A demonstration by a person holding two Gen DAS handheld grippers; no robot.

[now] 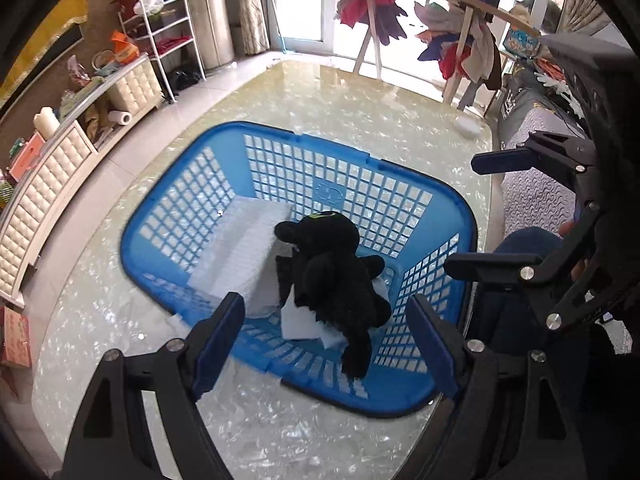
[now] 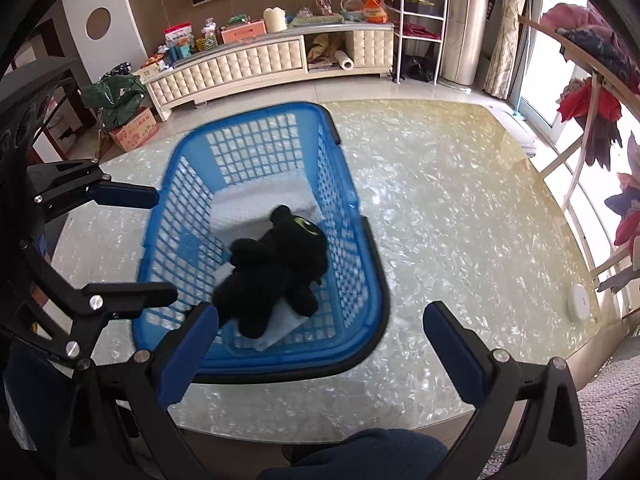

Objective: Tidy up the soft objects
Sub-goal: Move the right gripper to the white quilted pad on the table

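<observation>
A blue mesh basket (image 1: 260,126) (image 2: 256,140) stands on the pearly glass table (image 1: 256,432) (image 2: 460,208). Inside it a black plush toy (image 1: 332,272) (image 2: 276,264) lies on its side on a folded white cloth (image 1: 300,320) (image 2: 280,328). Behind the toy a white foam pad (image 1: 244,252) (image 2: 260,200) leans in the basket. My left gripper (image 1: 324,312) (image 2: 148,246) hangs open above the basket's near part, with nothing touching its blue pads. My right gripper (image 2: 322,314) (image 1: 488,214) is open too and holds nothing, above the basket's near right corner.
A small white round object (image 2: 578,304) (image 1: 468,126) lies near the table's far corner. A cream cabinet (image 2: 240,64) and white shelf rack (image 2: 420,20) line the wall. A wooden rack with clothes (image 1: 440,20) stands by the window. A person's dark blue knee (image 2: 360,456) is at the table's edge.
</observation>
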